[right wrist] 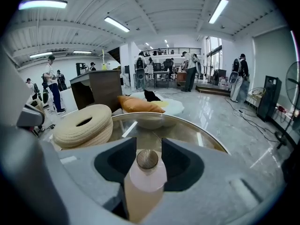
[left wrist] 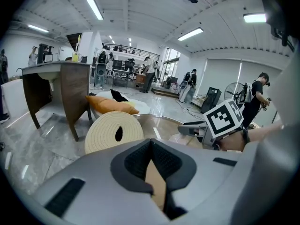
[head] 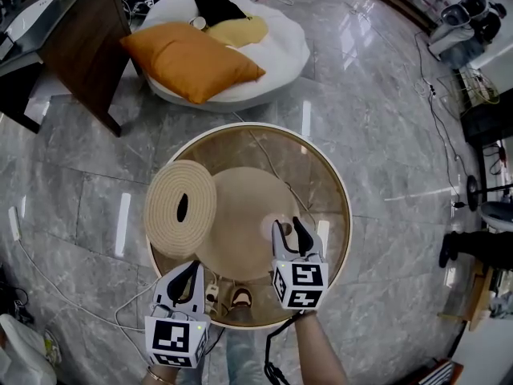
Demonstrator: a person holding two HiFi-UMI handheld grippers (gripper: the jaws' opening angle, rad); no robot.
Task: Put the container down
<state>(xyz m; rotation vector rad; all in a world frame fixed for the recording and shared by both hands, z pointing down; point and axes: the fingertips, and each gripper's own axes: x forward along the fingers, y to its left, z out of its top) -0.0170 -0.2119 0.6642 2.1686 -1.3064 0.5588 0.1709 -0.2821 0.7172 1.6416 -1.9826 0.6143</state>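
The container (right wrist: 146, 172) is a small pale pink jar with a round wooden lid. It stands upright on a tan round mat (head: 240, 215) on the glass table (head: 341, 191). My right gripper (head: 292, 229) hovers at it, and the jar (head: 269, 229) shows at its left fingertip. In the right gripper view the jar stands between the jaws of the right gripper (right wrist: 149, 144) with a thin gap on each side, so the pads do not press on it. My left gripper (head: 190, 273) stays at the table's near edge, its jaws meeting at the tips (left wrist: 150, 142), with nothing in them.
A woven cream ring-shaped basket (head: 180, 207) lies on the table's left part, overlapping the mat. Beyond the table are a white floor cushion (head: 272, 46) with an orange pillow (head: 188, 58) and a dark wooden desk (head: 80, 30). Cables run across the marble floor.
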